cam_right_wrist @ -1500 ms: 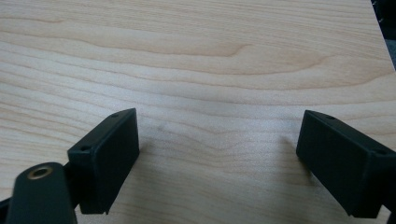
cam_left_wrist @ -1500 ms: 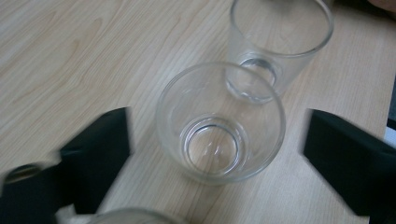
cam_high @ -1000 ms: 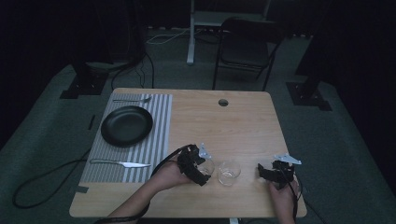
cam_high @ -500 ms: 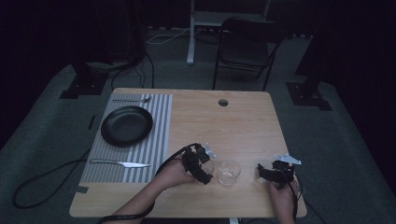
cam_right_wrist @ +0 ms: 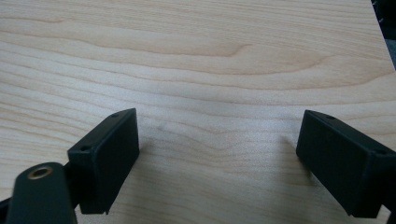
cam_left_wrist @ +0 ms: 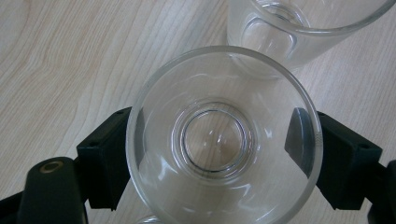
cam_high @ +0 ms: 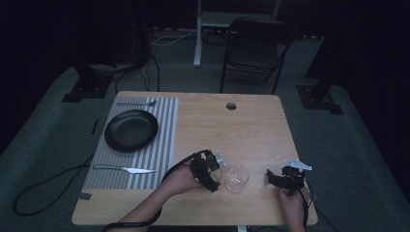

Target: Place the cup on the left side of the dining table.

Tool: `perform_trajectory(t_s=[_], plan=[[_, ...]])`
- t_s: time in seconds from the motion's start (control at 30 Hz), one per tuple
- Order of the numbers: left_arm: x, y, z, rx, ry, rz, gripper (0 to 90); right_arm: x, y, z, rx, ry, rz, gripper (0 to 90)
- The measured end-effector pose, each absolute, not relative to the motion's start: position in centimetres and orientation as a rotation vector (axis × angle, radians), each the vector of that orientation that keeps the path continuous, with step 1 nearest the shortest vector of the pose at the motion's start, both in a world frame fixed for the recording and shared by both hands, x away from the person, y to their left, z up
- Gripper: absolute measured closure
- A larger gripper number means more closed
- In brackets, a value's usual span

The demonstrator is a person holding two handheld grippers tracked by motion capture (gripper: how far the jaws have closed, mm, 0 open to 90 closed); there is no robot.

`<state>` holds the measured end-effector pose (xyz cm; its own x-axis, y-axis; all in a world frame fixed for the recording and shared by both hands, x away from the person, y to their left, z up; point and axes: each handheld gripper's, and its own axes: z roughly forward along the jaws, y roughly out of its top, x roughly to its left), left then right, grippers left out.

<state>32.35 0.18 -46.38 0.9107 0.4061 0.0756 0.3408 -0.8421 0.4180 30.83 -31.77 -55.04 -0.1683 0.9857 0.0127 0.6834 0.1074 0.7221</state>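
Left gripper view puts your left gripper (cam_left_wrist: 212, 154) straight above a clear glass (cam_left_wrist: 223, 140), one black jaw on each side of its round wall. The jaws sit against the glass, so you have it held between them. You look down through the rim to a thick round base with a ring in it, and the pale wood grain shows through. A second clear glass (cam_left_wrist: 299, 28) stands just beyond it, so close that I cannot tell whether the two touch.

From the high view, your left hand (cam_high: 181, 180) brings that gripper (cam_high: 209, 170) in at the near edge of the table (cam_high: 251, 130), with the second glass (cam_high: 237, 178) just to its right.

Your right gripper (cam_right_wrist: 217, 158) has its blocky matte black jaws spread wide with nothing between them, just bare light wood with wavy grain. In the high view it (cam_high: 283, 178) sits near the table's front right corner in your right hand (cam_high: 293, 199), apart from the glasses.

Farther out, a grey striped mat (cam_high: 162, 145) covers the left part of the table. On it lie a round black plate (cam_high: 131, 129), a fork (cam_high: 137, 103) at the far edge and a knife (cam_high: 124, 169) at the near edge. A small round hole (cam_high: 231, 106) is cut in the wood near the far side. A dark folding chair (cam_high: 254, 50) stands on the floor beyond the table.
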Motion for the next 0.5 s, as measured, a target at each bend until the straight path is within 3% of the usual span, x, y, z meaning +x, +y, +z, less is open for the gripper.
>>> perform_trajectory(t_s=[0.5], plan=[[33.9, 0.9, -44.9, 2.597, 0.628, 0.256, 18.7, 30.8, -31.8, -55.0, 1.622, 1.909, 0.829, 12.7]])
